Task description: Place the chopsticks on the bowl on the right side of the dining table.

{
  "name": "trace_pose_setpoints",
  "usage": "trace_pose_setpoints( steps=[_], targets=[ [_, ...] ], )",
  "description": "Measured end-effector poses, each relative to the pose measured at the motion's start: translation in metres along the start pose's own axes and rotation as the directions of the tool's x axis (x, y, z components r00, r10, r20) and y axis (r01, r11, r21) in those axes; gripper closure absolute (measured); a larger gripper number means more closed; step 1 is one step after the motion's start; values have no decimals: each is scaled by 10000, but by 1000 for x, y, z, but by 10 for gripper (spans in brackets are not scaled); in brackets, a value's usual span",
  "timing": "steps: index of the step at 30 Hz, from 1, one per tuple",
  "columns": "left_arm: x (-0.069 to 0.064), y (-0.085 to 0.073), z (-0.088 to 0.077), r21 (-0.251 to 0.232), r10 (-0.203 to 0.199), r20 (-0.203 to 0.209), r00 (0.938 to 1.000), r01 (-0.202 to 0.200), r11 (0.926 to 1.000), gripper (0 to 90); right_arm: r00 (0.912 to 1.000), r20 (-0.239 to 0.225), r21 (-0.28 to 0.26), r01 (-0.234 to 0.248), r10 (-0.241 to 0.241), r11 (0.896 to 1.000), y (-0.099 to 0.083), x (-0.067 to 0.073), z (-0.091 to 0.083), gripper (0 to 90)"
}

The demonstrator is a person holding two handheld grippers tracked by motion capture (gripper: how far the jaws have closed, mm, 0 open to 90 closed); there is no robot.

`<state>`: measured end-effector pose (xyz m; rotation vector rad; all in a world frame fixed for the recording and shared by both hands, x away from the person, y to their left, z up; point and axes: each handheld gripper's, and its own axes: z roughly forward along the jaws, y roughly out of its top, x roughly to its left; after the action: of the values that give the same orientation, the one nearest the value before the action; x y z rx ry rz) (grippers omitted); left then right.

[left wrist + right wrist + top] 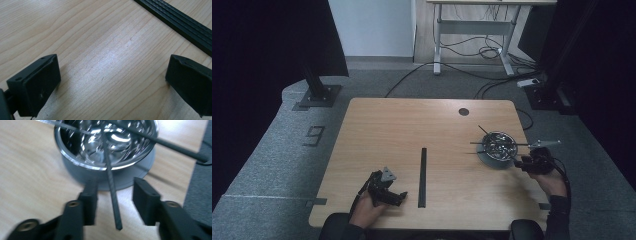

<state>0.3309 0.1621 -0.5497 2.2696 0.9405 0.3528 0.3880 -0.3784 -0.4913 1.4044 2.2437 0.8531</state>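
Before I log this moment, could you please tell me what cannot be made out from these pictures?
- High view: what lies inside the metal bowl is too small and glinting to tell.
- Right gripper view: motion blur smears the bowl's inside; whether the dark rod between the right gripper jaws touches either pad is unclear, and the far rim is cut off by the top edge.
- Left gripper view: the black strip on the table runs out of frame.

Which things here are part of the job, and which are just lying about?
In the job:
- right gripper, jaws apart around a dark rod
- dark rod, leaning out of the bowl
- shiny metal bowl on its grey base, with other rods across it

Lying about:
- left gripper, open over bare table
- black strip at the table's middle
- round hole near the far edge
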Motion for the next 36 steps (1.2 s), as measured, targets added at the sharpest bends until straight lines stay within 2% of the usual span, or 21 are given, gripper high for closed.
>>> trace_pose_setpoints(
  steps=[2,3,6,9,15,22,23,36],
  targets=[
    [0,0,0,1,1,1,10000,-1,10000,0,9994,314,-210,-144,151,9997,3,2,2,389],
    [0,0,0,0,0,0,10000,0,10000,0,9977,625,-383,-223,246,9990,5,3,4,348],
    [0,0,0,0,0,2,10000,0,10000,0,9959,815,-436,-360,395,9984,6,4,7,324],
    [0,0,0,-2,0,0,10000,0,10000,0,9900,1288,-363,-527,570,9979,6,4,12,320],
    [0,0,0,-1,2,1,10000,-2,10000,0,9836,1568,-496,-817,885,9954,2,-2,11,321],
    [0,0,0,-1,2,2,10000,-2,10000,0,9771,1879,-542,-908,994,9944,0,-7,10,320],
    [0,0,0,-1,2,2,10000,-2,10000,0,9740,2009,-597,-949,1051,9937,0,-9,10,312],
    [0,0,0,-1,2,1,10000,-2,10000,0,9623,2470,-849,-959,1142,9918,1,-15,14,291]
  ],
)
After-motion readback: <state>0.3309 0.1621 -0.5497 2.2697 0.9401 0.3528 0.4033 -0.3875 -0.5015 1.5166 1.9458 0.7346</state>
